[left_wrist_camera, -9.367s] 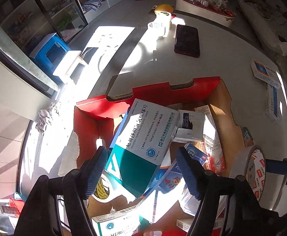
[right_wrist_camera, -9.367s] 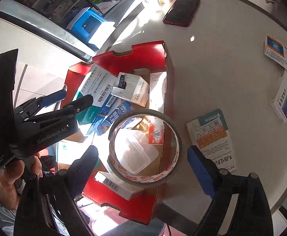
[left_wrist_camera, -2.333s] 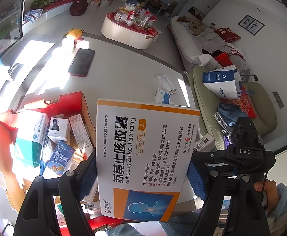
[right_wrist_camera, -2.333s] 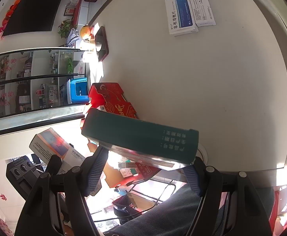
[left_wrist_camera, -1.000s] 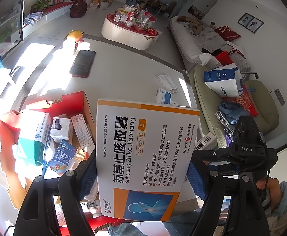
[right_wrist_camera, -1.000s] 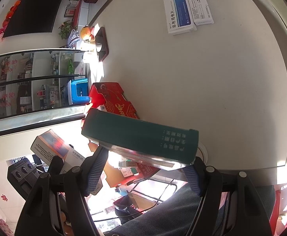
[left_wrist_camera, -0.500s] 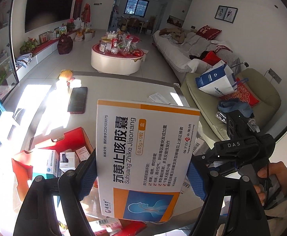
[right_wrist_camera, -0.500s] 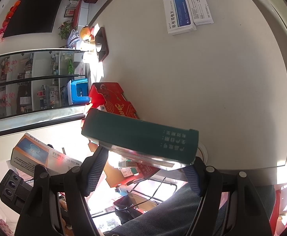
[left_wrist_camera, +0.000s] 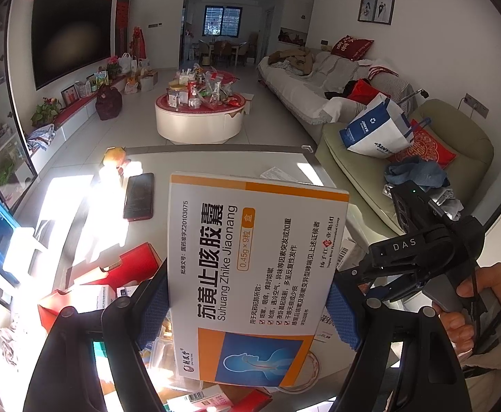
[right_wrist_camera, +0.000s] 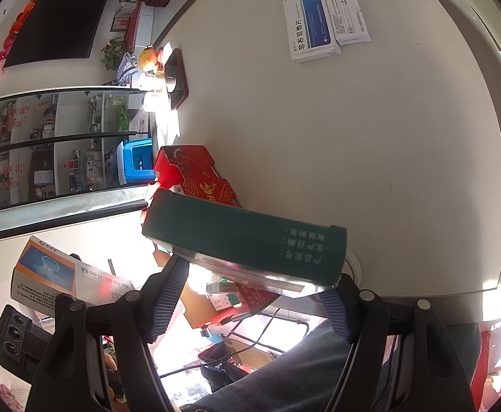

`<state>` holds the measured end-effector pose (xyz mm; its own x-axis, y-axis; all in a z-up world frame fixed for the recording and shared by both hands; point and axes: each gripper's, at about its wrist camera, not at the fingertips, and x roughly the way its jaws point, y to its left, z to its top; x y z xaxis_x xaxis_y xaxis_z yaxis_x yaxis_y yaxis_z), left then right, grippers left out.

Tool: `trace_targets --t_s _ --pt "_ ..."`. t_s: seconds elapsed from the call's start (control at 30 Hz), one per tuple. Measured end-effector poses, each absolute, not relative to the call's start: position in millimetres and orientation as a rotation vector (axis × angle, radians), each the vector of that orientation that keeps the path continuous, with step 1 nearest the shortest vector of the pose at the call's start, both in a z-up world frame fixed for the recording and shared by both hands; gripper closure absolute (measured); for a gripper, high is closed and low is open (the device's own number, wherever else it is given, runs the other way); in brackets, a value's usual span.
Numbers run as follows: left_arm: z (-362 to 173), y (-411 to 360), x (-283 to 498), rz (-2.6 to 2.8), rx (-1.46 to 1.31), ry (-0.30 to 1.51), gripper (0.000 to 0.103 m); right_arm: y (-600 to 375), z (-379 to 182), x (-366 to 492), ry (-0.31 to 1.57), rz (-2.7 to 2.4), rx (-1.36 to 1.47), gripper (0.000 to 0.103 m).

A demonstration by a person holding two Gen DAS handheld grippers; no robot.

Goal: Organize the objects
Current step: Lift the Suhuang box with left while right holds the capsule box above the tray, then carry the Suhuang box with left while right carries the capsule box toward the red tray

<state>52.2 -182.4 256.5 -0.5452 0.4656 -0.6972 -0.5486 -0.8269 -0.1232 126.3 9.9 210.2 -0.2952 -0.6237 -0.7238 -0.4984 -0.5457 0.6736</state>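
Orange medicine box [left_wrist_camera: 255, 281] (upright) clamped inside left tool [left_wrist_camera: 247, 309]

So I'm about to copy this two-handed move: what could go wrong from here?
The orange-and-white medicine box fills the left gripper's view, hiding the red cardboard box below. The dark green box, clamped at its ends by the right gripper, hangs past the table edge and could drop.

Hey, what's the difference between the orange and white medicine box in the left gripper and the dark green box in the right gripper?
The orange and white medicine box shows its broad printed face, with large lettering and a blue throat picture; the dark green box shows only a narrow edge with small print. The orange one is pale and bright, the green one dark. Both are flat cartons clamped between blue-padded fingers, in the left gripper and right gripper.
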Motion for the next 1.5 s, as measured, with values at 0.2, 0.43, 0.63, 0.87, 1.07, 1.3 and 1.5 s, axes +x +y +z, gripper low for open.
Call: trace_targets --t_s 0.2,0.43,0.63,0.87,1.07,1.3,1.5 --pt "260 -180 54 2.352 -0.993 0.156 0.019 10 210 126 -1.445 -1.983 1.804 0.031" --pt "262 -176 58 2.357 -0.953 0.203 0.019 10 209 126 -1.444 -1.981 1.807 0.031" --pt "265 -172 62 2.361 -0.925 0.247 0.019 10 209 126 -1.444 -1.98 1.808 0.031" --pt "267 -170 62 2.361 -0.914 0.265 0.019 11 209 126 -1.445 -1.98 1.807 0.031" --pt "267 -170 63 2.362 -0.914 0.267 0.019 10 207 126 -1.449 -1.979 1.808 0.031" --pt "267 -170 64 2.362 -0.908 0.281 0.019 11 207 125 -1.447 -1.979 1.808 0.031" --pt "267 -169 64 2.367 -0.905 0.287 0.019 11 207 125 -1.448 -1.98 1.807 0.03"
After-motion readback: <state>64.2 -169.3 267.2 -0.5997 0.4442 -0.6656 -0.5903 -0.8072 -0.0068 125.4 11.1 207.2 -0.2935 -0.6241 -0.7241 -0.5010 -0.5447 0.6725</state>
